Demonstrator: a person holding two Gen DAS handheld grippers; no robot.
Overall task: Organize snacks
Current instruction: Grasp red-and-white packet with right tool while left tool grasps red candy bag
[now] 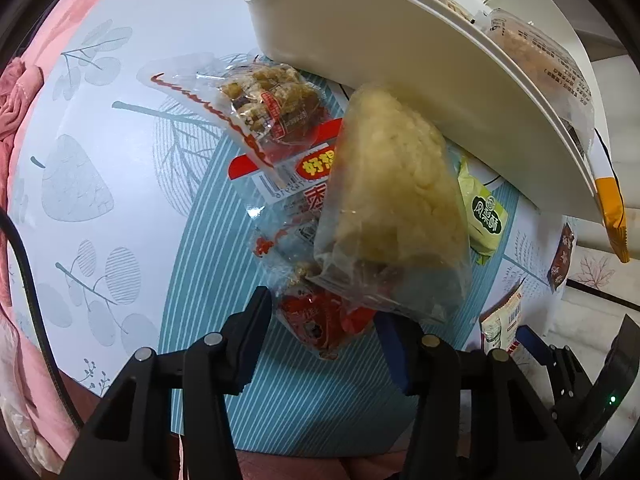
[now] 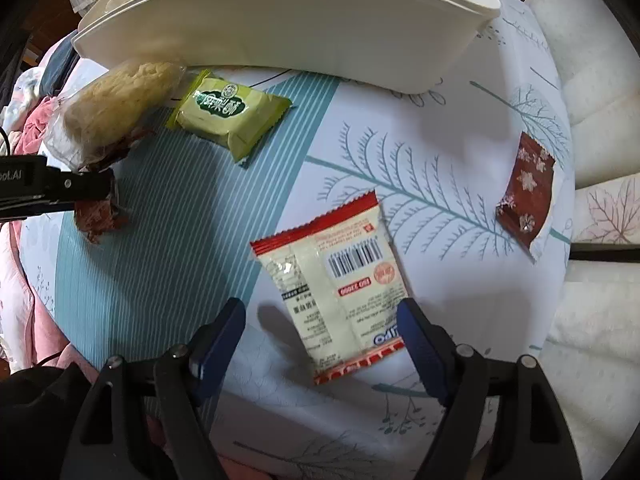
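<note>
My left gripper is open, its fingers on either side of a crumpled red wrapper. Just ahead lies a clear bag of pale yellow pastry leaning against the white basket. Clear packs with red print lie beyond it. My right gripper is open around a white snack pack with red ends lying on the table. A green pack and the pastry bag lie near the basket. The left gripper's finger shows at the left.
A dark red pack with stars lies at the table's right edge. The basket holds several snacks, among them a clear pack and an orange one. Pink cloth lies left of the table. Pale cushions are on the right.
</note>
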